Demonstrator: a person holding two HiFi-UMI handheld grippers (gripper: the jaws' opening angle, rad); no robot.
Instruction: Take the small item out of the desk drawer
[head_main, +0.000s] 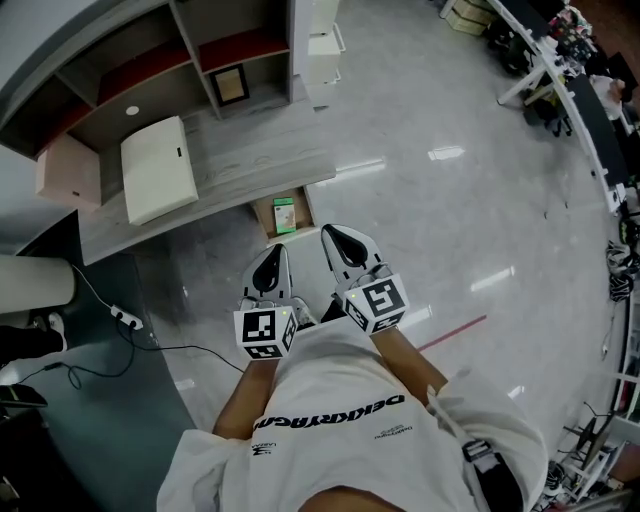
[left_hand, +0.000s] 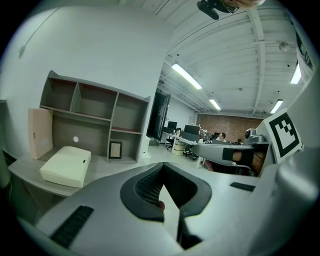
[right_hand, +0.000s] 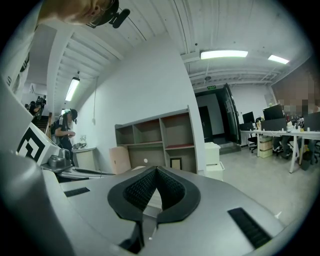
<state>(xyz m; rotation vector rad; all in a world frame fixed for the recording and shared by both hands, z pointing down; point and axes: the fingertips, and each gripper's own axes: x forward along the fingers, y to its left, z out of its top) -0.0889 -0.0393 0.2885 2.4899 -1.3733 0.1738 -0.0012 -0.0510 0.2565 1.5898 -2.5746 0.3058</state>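
Item in drawer too small to identify.

Your desk stands ahead of you and to the left, with the shelf unit along its back edge. A flat box lies on the desktop in front of the shelves, and a panel stands at the desk's left end. A small frame sits in a lower shelf compartment towards the right. The drawer juts out below the desk's near edge, with the small item inside it. Your left gripper and right gripper are side by side just short of the drawer. A cabinet stands right of the desk, and a power strip lies on the floor to your left.
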